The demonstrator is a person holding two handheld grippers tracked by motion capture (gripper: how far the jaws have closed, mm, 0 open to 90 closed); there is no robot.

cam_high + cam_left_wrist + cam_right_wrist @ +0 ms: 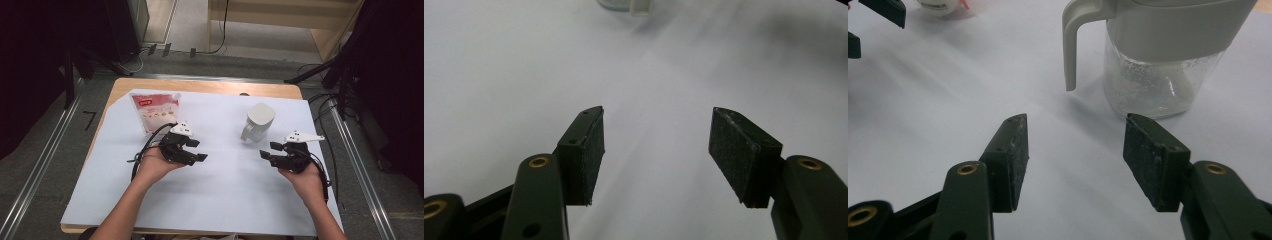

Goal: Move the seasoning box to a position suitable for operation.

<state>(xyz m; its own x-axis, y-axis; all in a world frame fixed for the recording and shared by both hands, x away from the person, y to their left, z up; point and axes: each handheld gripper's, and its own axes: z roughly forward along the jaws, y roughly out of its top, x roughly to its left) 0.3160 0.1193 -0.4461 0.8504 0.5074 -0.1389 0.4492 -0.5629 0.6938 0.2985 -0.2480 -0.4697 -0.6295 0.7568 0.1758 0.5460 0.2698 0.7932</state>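
Nothing looks started: the pouch point(155, 111) stands upright at the table's point(225, 210) far left, untouched. The left tool point(201, 150) hovers near it, jaws wide and empty. The lidded jug point(258, 122) stands apart from the right tool point(267, 150), also wide and empty

Wooden table point(207, 85), white sheet point(220, 185) over it, pouch point(155, 111) and jug point(258, 122) standing on sheet

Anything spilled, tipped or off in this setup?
Nothing stands out. The pitcher stands upright with its lid on, the pouch stands upright at the far left, and the white sheet shows no spill. Left gripper and right gripper are both open, holding nothing.
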